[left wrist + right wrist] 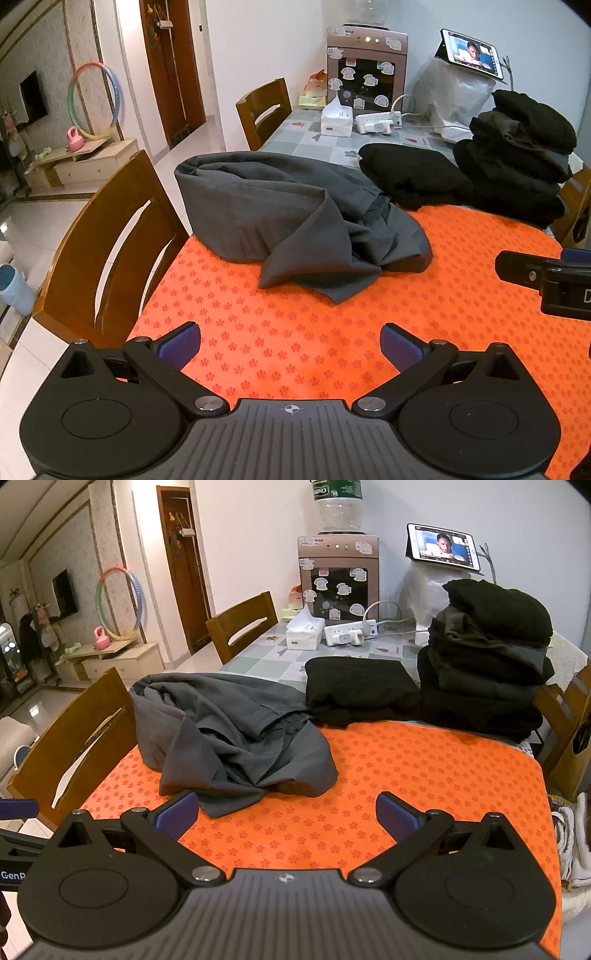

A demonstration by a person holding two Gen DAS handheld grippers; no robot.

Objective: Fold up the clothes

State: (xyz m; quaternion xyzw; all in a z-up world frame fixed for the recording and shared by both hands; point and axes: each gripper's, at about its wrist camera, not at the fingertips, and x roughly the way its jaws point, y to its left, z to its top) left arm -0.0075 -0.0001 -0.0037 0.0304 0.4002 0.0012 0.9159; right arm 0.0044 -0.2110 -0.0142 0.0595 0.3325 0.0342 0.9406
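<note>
Left wrist view: left gripper (290, 347) jaws spread wide, empty, above the orange mat (295, 350) — crumpled grey garment (295, 225) at the mat's far left corner.

Right wrist view: right gripper (287, 814) likewise agape, nothing held — grey garment (229, 734) near the far left edge; folded black stack (487, 661) past the mat's far right corner.

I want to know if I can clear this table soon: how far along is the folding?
Done: a tall stack of folded dark clothes and a folded black garment beside it. In hand: nothing; left gripper and right gripper are open. Left: the crumpled grey garment on the orange mat.
</note>
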